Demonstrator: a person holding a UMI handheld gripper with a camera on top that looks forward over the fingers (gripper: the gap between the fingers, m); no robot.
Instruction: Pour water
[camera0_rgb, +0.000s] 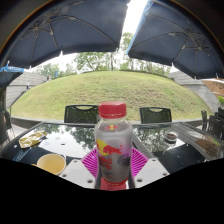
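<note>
A clear plastic bottle (113, 138) with a red cap and a red-and-yellow label stands upright between my fingers. My gripper (113, 162) is shut on it: the pink pads (90, 160) press against its lower body from both sides. A pale cup (51, 162) with yellowish contents sits on the glass table (70, 145) to the left of the bottle. The bottle's base is hidden low down between the fingers, so I cannot tell whether it rests on the table.
Two dark chairs (81, 114) stand at the table's far side, with a grassy mound beyond them. Dishes (30, 140) lie at the far left of the table and some items (205, 140) at the right. Two dark umbrellas (60, 30) hang overhead.
</note>
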